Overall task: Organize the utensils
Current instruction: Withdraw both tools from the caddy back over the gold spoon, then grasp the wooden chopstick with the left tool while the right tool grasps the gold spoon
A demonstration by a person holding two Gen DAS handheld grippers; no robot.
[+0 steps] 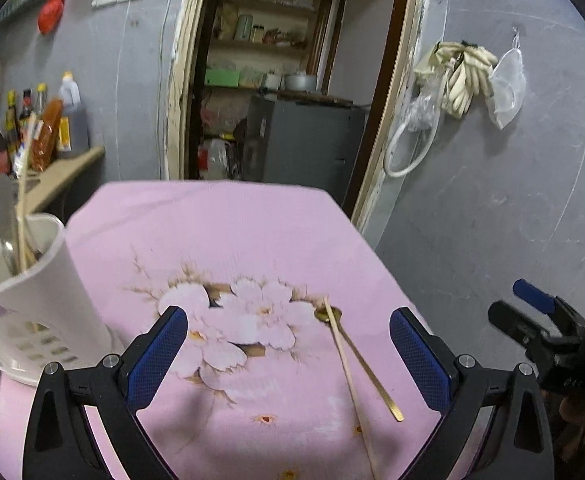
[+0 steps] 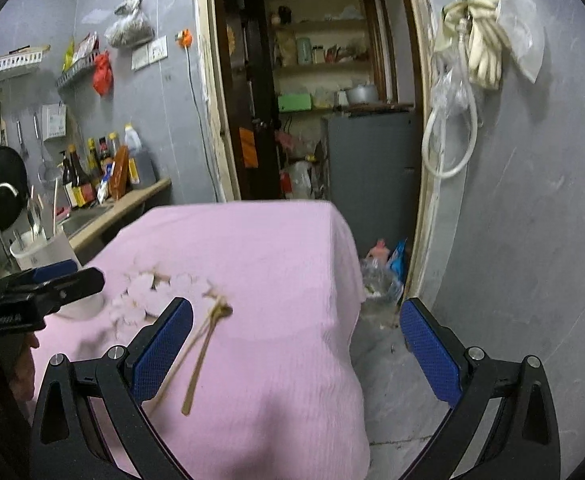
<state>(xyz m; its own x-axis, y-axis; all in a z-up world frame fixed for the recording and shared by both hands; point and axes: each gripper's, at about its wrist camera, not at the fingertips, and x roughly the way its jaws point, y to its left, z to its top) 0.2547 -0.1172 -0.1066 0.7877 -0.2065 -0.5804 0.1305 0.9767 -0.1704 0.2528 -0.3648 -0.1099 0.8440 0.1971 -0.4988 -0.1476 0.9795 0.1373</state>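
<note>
A gold spoon [image 1: 356, 360] and a wooden chopstick [image 1: 348, 384] lie crossed on the pink flowered tablecloth [image 1: 228, 232], right of centre. A white utensil holder [image 1: 28, 300] stands at the table's left with chopsticks and a spoon in it. My left gripper [image 1: 288, 344] hovers open over the cloth, the spoon and chopstick between its fingers, nearer the right one. My right gripper [image 2: 296, 344] is open above the table's right edge; the spoon [image 2: 204, 352] and chopstick [image 2: 180, 364] lie by its left finger. The holder [image 2: 44, 252] shows at far left.
A counter [image 2: 132, 200] with sauce bottles [image 2: 88, 176] runs along the left wall. An open doorway behind the table leads to shelves and a grey cabinet [image 2: 372, 168]. Gloves and a hose hang on the right wall [image 2: 484, 52]. Bags lie on the floor [image 2: 380, 276] right of the table.
</note>
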